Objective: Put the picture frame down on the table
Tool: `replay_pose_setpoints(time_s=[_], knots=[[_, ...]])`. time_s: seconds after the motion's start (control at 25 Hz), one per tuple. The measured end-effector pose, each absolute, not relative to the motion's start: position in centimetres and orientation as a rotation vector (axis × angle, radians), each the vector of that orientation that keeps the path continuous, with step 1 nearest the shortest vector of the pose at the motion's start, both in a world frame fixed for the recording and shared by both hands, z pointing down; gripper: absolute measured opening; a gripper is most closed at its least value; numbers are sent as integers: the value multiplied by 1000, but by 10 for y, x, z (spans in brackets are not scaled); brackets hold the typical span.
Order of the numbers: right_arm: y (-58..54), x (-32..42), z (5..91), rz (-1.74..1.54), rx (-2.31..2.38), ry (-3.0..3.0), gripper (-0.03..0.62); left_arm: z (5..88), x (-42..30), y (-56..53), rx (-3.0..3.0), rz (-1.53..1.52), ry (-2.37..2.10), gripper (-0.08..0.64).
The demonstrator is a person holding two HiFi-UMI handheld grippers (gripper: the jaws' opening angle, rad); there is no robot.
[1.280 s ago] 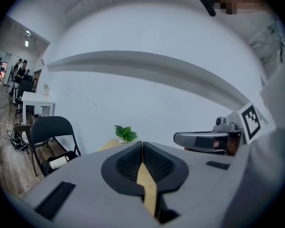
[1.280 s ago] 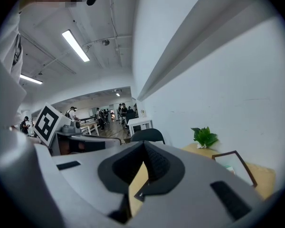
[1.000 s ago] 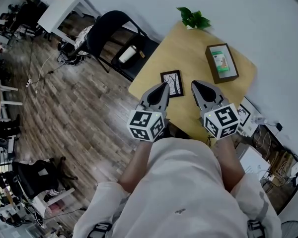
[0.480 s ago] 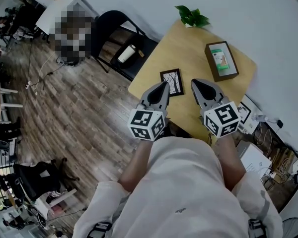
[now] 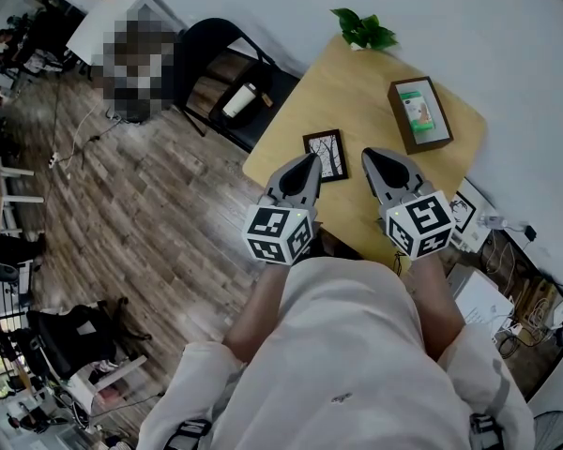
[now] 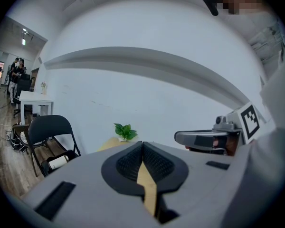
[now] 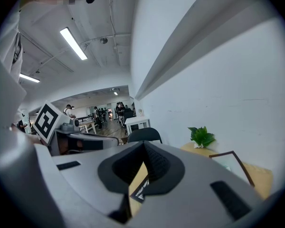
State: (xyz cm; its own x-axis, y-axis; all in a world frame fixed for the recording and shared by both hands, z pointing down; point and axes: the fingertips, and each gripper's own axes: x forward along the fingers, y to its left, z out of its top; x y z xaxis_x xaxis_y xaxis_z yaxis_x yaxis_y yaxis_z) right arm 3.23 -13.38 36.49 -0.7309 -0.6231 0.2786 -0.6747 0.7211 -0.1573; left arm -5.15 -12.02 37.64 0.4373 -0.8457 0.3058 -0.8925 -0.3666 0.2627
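left gripper: jaws closed, empty | right gripper: jaws closed, empty | black picture frame: lies flat on the table, near the left gripper's tip | brown picture frame: flat, farther back

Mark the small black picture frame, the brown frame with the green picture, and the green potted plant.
small black picture frame (image 5: pixel 326 156), head view, centre of its picture
brown frame with the green picture (image 5: pixel 417 112), head view, green picture
green potted plant (image 5: pixel 364 33), head view, leaves
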Motion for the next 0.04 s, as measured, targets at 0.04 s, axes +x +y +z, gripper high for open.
replay_pose_setpoints(time_s=[0.04], knots=[[-135,32,366,369,1038,-2718,0,377,-52,-121,2308,167,-1475,8]])
